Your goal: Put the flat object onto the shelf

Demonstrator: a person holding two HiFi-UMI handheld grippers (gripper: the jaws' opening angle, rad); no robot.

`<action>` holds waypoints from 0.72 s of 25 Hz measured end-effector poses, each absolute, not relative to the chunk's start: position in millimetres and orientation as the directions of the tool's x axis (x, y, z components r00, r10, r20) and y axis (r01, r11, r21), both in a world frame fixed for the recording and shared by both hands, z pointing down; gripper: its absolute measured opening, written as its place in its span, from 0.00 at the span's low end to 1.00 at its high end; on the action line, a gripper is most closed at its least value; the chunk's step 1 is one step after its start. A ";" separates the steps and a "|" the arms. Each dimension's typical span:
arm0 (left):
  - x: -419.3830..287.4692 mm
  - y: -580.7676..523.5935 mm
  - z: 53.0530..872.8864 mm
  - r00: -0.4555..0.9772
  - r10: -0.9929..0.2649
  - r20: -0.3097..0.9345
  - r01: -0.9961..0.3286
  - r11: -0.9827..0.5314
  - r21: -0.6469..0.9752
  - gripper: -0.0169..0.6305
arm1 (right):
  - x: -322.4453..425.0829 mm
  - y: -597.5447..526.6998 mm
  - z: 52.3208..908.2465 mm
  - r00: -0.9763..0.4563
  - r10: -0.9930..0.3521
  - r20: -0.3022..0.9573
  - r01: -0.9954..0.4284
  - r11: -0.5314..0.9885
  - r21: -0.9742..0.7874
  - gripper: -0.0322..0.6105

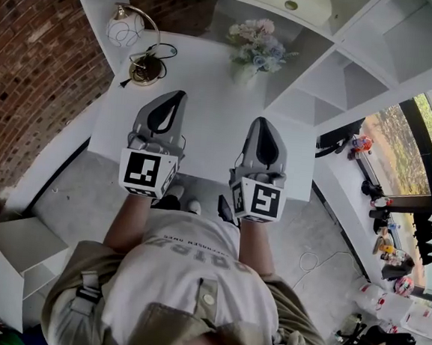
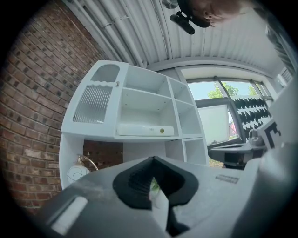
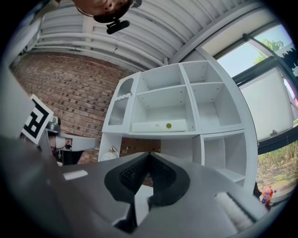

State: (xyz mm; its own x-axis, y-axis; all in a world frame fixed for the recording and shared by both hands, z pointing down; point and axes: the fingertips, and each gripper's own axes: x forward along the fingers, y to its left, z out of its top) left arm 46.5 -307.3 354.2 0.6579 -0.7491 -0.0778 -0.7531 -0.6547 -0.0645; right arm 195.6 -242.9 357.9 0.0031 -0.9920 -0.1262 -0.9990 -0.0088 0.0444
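The left gripper [image 1: 180,97] and right gripper [image 1: 263,123], both pinched shut on nothing, hover level over the white desk [image 1: 205,129] — idle, seemingly, since the flat white yellow-dotted box [image 2: 145,130] already lies in the white shelf unit's [image 2: 93,135] middle compartment.

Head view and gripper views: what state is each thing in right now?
Left gripper: shut, holding nothing.
Right gripper: shut, holding nothing.
Flat box: lying flat on the shelf, already placed.
Lamp: upright on the desk, seemingly unlit.
Flowers: upright on the desk.
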 end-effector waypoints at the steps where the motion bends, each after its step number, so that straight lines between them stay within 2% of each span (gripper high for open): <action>1: 46.3 -307.1 352.6 0.657 -0.749 -0.080 -0.754 -0.654 -0.060 0.04 | 194.7 -243.3 358.0 0.002 -0.993 -0.121 -0.998 -0.010 0.062 0.06; 18: 44.2 -306.5 348.2 0.657 -0.750 -0.081 -0.754 -0.654 -0.062 0.04 | 191.3 -242.7 350.8 -0.007 -0.990 -0.142 -0.996 -0.005 0.084 0.05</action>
State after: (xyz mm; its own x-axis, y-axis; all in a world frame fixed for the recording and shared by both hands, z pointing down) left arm 44.2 -306.5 348.2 0.6569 -0.7496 -0.0809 -0.7540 -0.6540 -0.0618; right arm 191.3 -242.7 350.8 -0.0073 -0.9899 -0.1417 -0.9965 -0.0046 0.0838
